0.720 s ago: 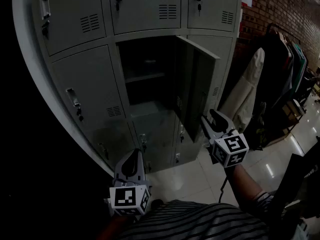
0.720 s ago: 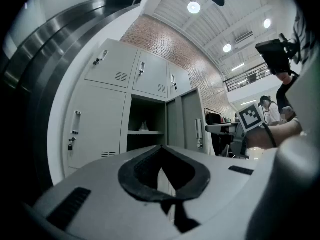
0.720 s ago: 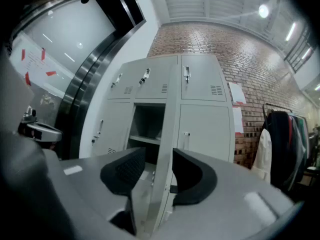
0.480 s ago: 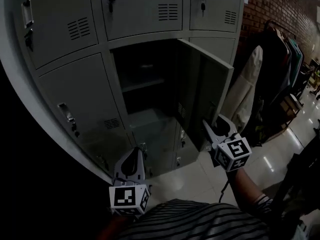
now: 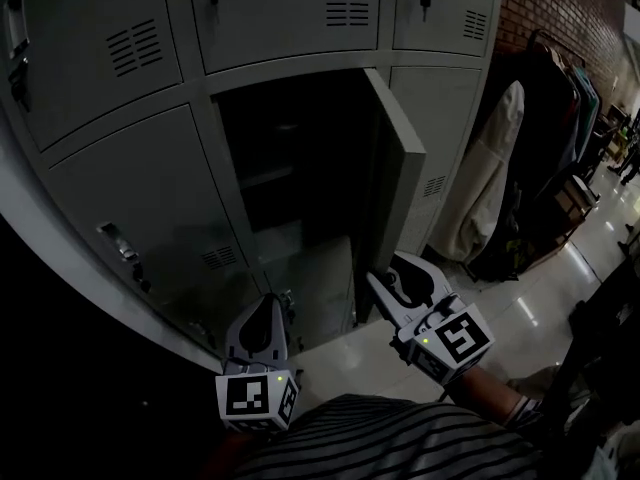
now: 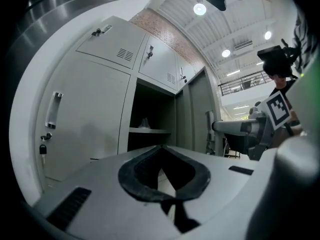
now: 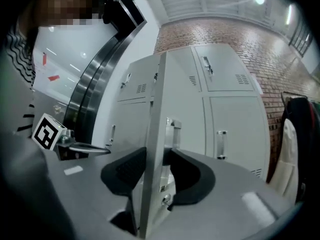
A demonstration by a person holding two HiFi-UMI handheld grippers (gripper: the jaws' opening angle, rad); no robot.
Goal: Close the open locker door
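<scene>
Shut lockers [image 5: 110, 198]: grey, on the left side of the head view, with their doors closed.
Left tongs [image 5: 266, 308]: low down, in front of the lockers and away from the open one. Its two tips are pressed together [image 6: 161, 148]. There is nothing in them.
Open locker [image 5: 290, 158]: in the middle row, dark inside. There is a shelf [image 6: 147, 130] across it with something small on it, too dim to make out.
Locker door [image 5: 400, 178]: swung out on the right side of the open locker. It sticks out toward the person, about half open.
Door handle [image 7: 172, 131]: a shiny metal one on the outside face of the door, just above the right pad.
Right tongs [image 5: 392, 276]: at the bottom of the door. The thin edge of the door [image 7: 156, 84] stands between its two tips [image 7: 157, 151]. One dark pad is on each side, right up against the door.
Clothes [image 5: 480, 188]: a pale coat hangs just right of the lockers, with darker clothes on a rack [image 5: 560, 118] beside it.
Brick wall [image 5: 560, 8]: behind the rack, at the top right.
Floor [image 5: 540, 298]: shiny tiles under the clothes.
</scene>
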